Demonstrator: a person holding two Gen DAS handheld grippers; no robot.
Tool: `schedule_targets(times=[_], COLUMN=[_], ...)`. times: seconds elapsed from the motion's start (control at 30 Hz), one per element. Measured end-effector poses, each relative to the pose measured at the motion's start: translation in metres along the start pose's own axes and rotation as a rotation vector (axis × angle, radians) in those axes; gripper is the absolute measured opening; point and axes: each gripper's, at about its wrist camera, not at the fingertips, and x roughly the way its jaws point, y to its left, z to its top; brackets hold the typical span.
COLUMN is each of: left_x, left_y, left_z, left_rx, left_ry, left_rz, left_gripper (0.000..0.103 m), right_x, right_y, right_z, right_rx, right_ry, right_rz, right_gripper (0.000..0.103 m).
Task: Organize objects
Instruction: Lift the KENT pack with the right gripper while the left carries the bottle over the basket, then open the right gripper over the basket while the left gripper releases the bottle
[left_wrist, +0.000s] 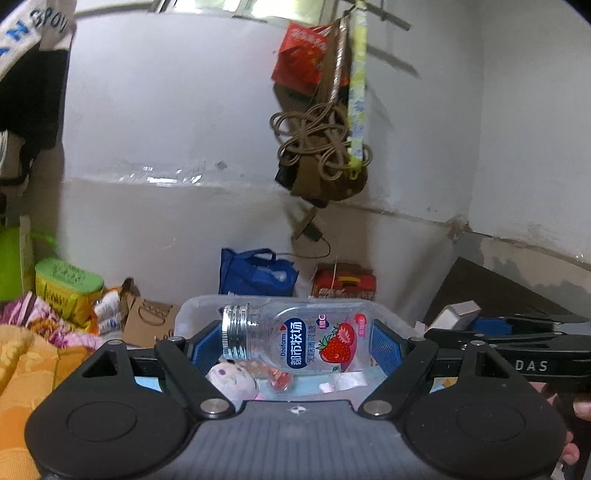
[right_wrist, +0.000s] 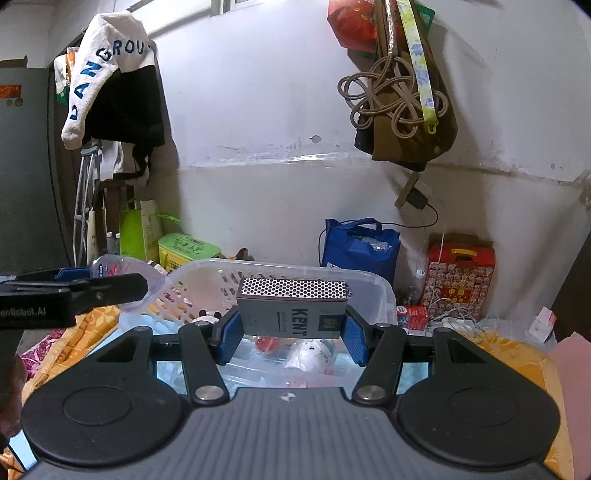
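A clear plastic basket (right_wrist: 373, 284) sits on the yellow-orange patterned cloth (right_wrist: 517, 354), holding small toys, among them a purple-haired doll (left_wrist: 232, 380). Both grippers hang above its open top. The right gripper (right_wrist: 291, 325) has its blue-padded fingers (right_wrist: 229, 332) pressed against the two ends of a grey KENT box (right_wrist: 291, 308), lifted over the basket. The left gripper (left_wrist: 291, 347) has its fingers (left_wrist: 384, 347) closed on a clear strawberry-labelled bottle (left_wrist: 295, 336), lying sideways with its silver cap (left_wrist: 234, 332) pointing left, likewise over the basket.
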Motion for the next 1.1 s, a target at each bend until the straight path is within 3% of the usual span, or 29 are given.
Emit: schedule_targets(times=[0.23, 0.53, 0.63, 0.77, 0.9, 0.93, 0.97, 1.03, 1.1], left_x=[0.011, 0.064, 0.083, 0.093, 0.097, 0.099, 0.101, 0.099, 0.095], left_y=[0.006, 0.014, 0.022, 0.027, 0.022, 0.02, 0.017, 0.016, 0.017], left_z=[0.006, 0.013, 0.011, 0.009, 0.004, 0.002, 0.001, 0.0, 0.002], left_rx=[-0.008, 0.005, -0.012, -0.013, 0.016, 0.036, 0.05, 0.058, 0.053], left_ry=[0.004, 0.117, 0.157, 0.17, 0.18, 0.186, 0.186, 0.17, 0.152], left_rz=[0.029, 0.097, 0.114, 0.117, 0.121, 0.119, 0.125, 0.148, 0.149], left_gripper=[0.085, 0.085, 0.085, 0.085, 0.085, 0.086, 0.09, 0.096, 0.098], right_x=[0.01, 0.066, 0.077, 0.073, 0.077, 0.077, 0.078, 0.074, 0.069], right_y=[0.004, -0.017, -0.024, -0.013, -0.013, -0.012, -0.012, -0.015, -0.02], right_z=[0.002, 0.014, 0.011, 0.005, 0.005, 0.004, 0.004, 0.005, 0.007], right_rx=[-0.027, 0.032, 0.083, 0.013, 0.008, 0.003, 0.0, 0.013, 0.034], right_ry=[0.004, 0.108, 0.143, 0.134, 0.125, 0.119, 0.114, 0.079, 0.052], right_rz=[-0.012, -0.073, -0.055, -0.091, -0.058, -0.066, -0.079, -0.098, -0.084], right_gripper=[0.06, 0.06, 0.06, 0.06, 0.061, 0.069, 0.087, 0.102, 0.103])
